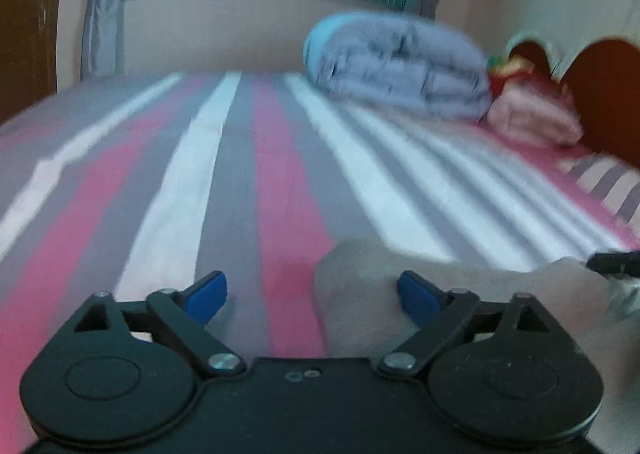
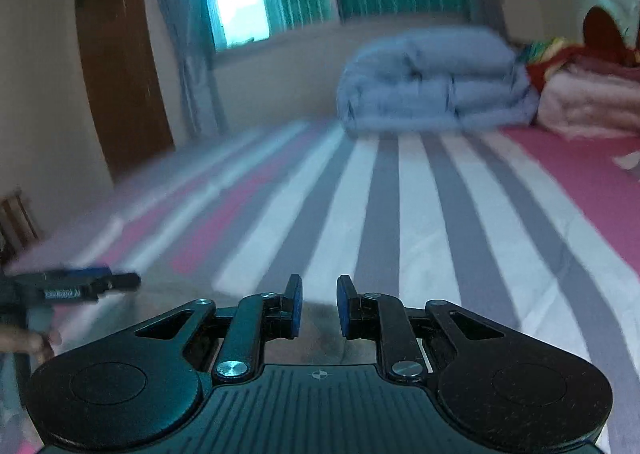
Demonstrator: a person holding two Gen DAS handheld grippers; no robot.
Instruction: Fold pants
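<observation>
We hold two grippers low over a striped bed [image 1: 240,158], and the pants [image 1: 360,286] lie as a grey-tan mass at the near edge, right in front of us. In the left wrist view the cloth spreads from the middle of the frame off to the right, its rounded edge resting on a pink stripe. The left gripper [image 1: 312,296] has its jaws wide apart; the right-hand blue pad sits over the cloth, but nothing is pinched. In the right wrist view the right gripper [image 2: 318,304] has its jaws nearly together with a narrow gap between them, and we see no cloth caught there; the pants [image 2: 320,320] show only as a dull patch below the pads.

Both pictures are blurred, so we cannot tell how many folds the pants already carry. We judge that the cloth is free of both grippers, either between folds or just before a fresh grip. A folded blue quilt [image 2: 432,82] and a pink blanket [image 2: 588,102] sit well apart at the far end.
</observation>
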